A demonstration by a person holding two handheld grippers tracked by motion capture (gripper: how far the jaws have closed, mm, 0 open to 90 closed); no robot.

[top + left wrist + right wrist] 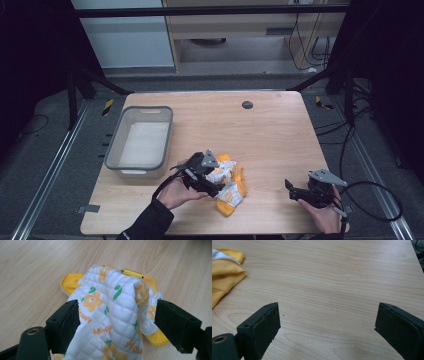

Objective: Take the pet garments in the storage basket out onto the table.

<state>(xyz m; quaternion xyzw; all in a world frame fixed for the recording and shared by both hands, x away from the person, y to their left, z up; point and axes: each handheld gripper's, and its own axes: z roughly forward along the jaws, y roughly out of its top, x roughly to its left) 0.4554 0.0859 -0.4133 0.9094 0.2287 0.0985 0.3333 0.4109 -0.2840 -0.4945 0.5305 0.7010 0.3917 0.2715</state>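
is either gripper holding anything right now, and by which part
The left gripper has a raised fold of the white quilted cloth with orange flowers and yellow backing between its jaws; a firm pinch cannot be confirmed. The right gripper is open, holding nothing.

Black hand-held gripper [218, 186] each hand, grey three-cornered plate [326, 176] on top, black trailing cable [380, 200], dark sleeve [148, 223].

Left tool [212, 181], right tool [295, 192]: jaws apart.

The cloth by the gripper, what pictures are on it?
The cloth is white and quilted with orange flowers, green leaves and yellow edging, clearest in the left gripper view.
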